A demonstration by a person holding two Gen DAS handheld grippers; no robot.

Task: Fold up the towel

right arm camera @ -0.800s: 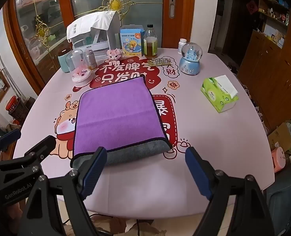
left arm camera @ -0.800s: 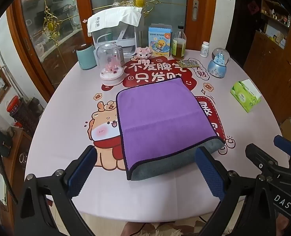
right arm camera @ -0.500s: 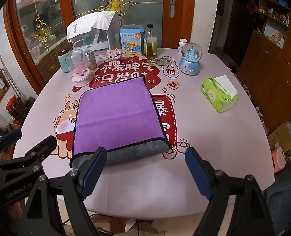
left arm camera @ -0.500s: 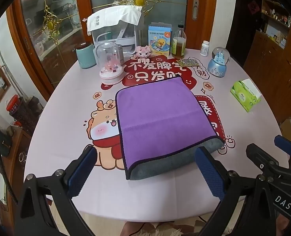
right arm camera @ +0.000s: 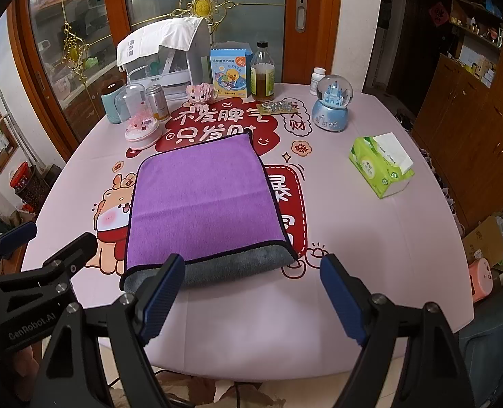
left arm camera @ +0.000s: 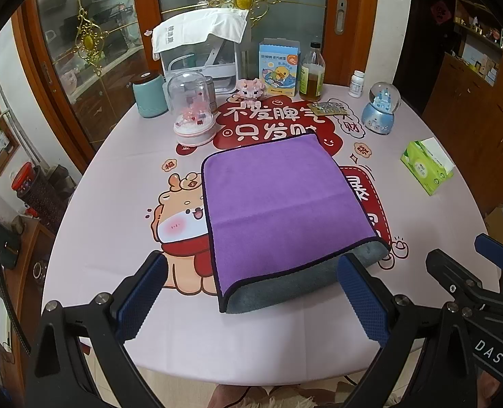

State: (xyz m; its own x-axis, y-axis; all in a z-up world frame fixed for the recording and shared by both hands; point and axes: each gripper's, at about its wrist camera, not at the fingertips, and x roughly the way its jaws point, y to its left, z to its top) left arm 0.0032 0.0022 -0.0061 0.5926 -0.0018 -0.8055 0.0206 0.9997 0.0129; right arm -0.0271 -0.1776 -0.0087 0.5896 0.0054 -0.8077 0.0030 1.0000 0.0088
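In the left wrist view, the towel [left arm camera: 285, 210] lies flat in the middle of the table [left arm camera: 115, 176], already folded once: the purple side is on top and the grey underside shows along the near edge, where the fold bulges a little. I think it is placed in the centre so that both tools can reach it from the near side. The left gripper [left arm camera: 251, 297] hangs above the near edge of the table, its jaws spread wide and holding nothing. The towel's near left corner sits between the two blue pads, a little beyond them (not touching, as far as I can tell). The right gripper [left arm camera: 472, 265] is visible at the right edge, also free of the cloth.

In the right wrist view, the right gripper [right arm camera: 251, 294] has its jaws wide apart too, with nothing between the pads. The towel [right arm camera: 204, 197] lies just beyond them, and its near right corner falls between the fingers, while the left finger covers part of the grey edge. The tissue box [right arm camera: 380, 166] stands well apart on the right, and the bottles and ornaments stay at the far side, out of the way of a second fold.
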